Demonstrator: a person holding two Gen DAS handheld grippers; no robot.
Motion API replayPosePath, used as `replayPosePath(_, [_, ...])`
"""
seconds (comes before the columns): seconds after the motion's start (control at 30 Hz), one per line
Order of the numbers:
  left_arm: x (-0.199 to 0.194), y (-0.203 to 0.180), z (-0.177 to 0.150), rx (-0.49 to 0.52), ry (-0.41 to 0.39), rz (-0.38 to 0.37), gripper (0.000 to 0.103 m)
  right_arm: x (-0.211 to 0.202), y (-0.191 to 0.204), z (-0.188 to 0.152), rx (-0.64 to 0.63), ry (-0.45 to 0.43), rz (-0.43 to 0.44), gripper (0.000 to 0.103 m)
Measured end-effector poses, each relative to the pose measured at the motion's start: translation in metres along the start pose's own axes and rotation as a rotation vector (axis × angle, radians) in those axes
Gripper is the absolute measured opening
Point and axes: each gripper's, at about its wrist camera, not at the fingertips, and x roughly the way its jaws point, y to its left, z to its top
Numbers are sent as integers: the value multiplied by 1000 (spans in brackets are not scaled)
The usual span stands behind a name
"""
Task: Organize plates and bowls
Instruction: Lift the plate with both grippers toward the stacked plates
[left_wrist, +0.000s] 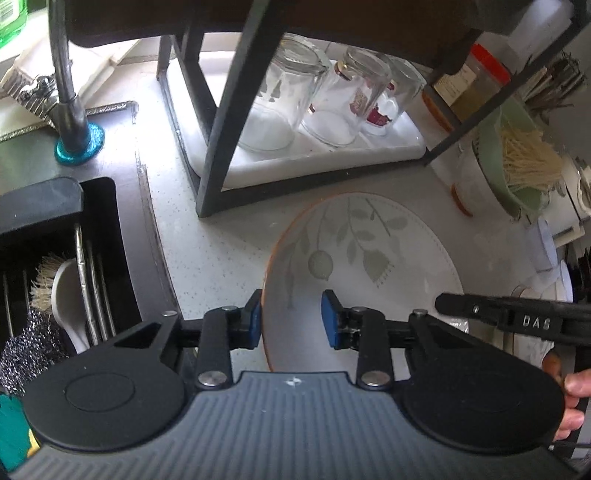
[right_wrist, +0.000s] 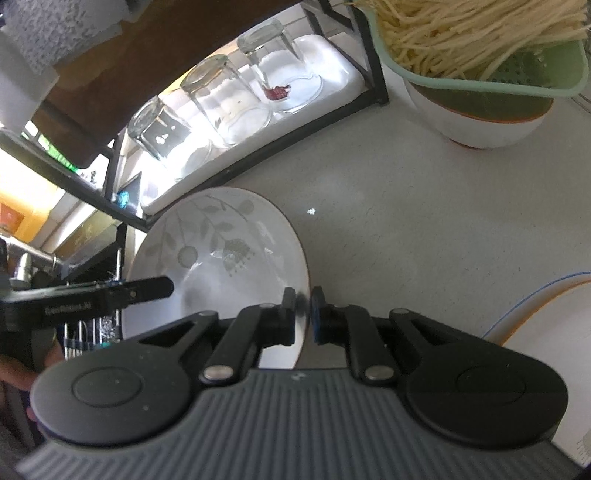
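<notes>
A white bowl (left_wrist: 369, 251) with a grey leaf pattern and an orange rim sits on the speckled counter, held between both grippers. My left gripper (left_wrist: 291, 317) straddles its left rim, one blue pad outside the wall and the other on the inner slope, so it is shut on the bowl. My right gripper (right_wrist: 303, 314) is shut on the opposite rim of the bowl (right_wrist: 221, 251), pads pinching the thin edge. A finger (left_wrist: 465, 304) of the right gripper shows at the bowl's right side. A finger (right_wrist: 147, 290) of the left one reaches over the bowl's inside.
A black metal rack (left_wrist: 218, 147) behind the bowl holds upturned glasses (left_wrist: 280, 96) on a white tray. A green colander of noodles (right_wrist: 480, 55) sits in a white bowl at the right. A sink caddy (left_wrist: 59, 258) with brush and cutlery lies left. Another plate's rim (right_wrist: 535, 306) is lower right.
</notes>
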Motion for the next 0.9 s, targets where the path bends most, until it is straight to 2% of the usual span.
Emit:
replayPosePath(0.13, [-4,0,-1,17,-1,-21,37,-3,-7,-3,67,35,37,11])
replayPosePath(0.33, [-16,-3,-2,23,-6,-70,37,-15,-8,-8,89,55,46,12])
replayPosePath(0.57, [-38,-14,-7,20,-26,-116,37,-43,-7,-12,72,8,55,12])
replayPosePath(0.9, [-73,-37,-18,70,-70,-127,37,-84,-4,-29,62,-49,90,12])
